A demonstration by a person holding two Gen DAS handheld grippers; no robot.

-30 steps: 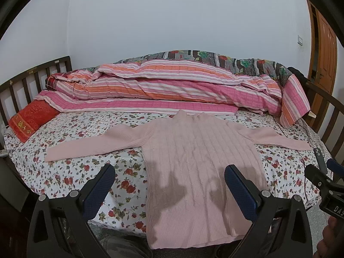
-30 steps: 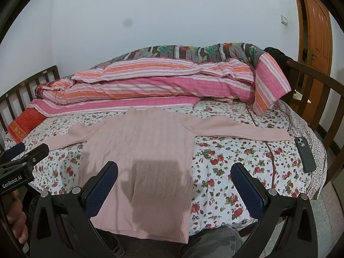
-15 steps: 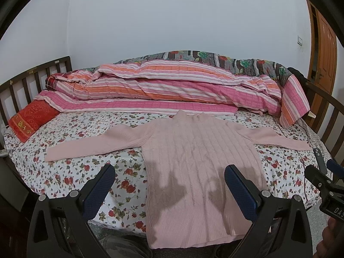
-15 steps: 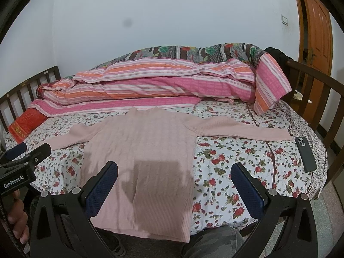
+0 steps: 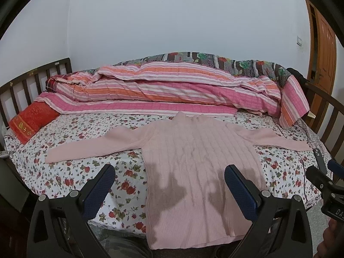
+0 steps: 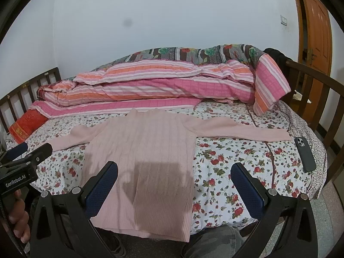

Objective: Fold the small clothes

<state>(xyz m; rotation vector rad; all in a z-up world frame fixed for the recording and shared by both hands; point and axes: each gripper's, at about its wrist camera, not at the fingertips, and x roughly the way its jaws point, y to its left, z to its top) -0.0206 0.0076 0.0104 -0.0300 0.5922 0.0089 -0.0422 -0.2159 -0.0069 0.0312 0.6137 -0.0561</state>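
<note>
Both grippers are spread wide with nothing in them. The left gripper (image 5: 169,185) hangs just off the near edge of the bed, and the sweater's bottom hem sits right ahead of it, slightly toward its right finger. The right gripper (image 6: 174,182) is in about the same spot on the other side, with the hem ahead of its left finger and bare flowery sheet (image 6: 232,163) in front of its right one.

Progress-wise, I'd say basically zero folds so far. The pink sweater (image 5: 200,161) is laid out flat, neck pointing away from the tools toward the striped quilt (image 5: 172,90), both sleeves stretched straight out to the sides, hem draping a bit over the bed's edge. So the laying-out part looks done, and all the real folding is left: sleeves in, then body over.

Further out past the right gripper, beyond the sleeve's cuff, there's a phone (image 6: 305,152) lying on the sheet. Far off the left gripper's left side sits a red pillow (image 5: 32,120) by the rail.
</note>
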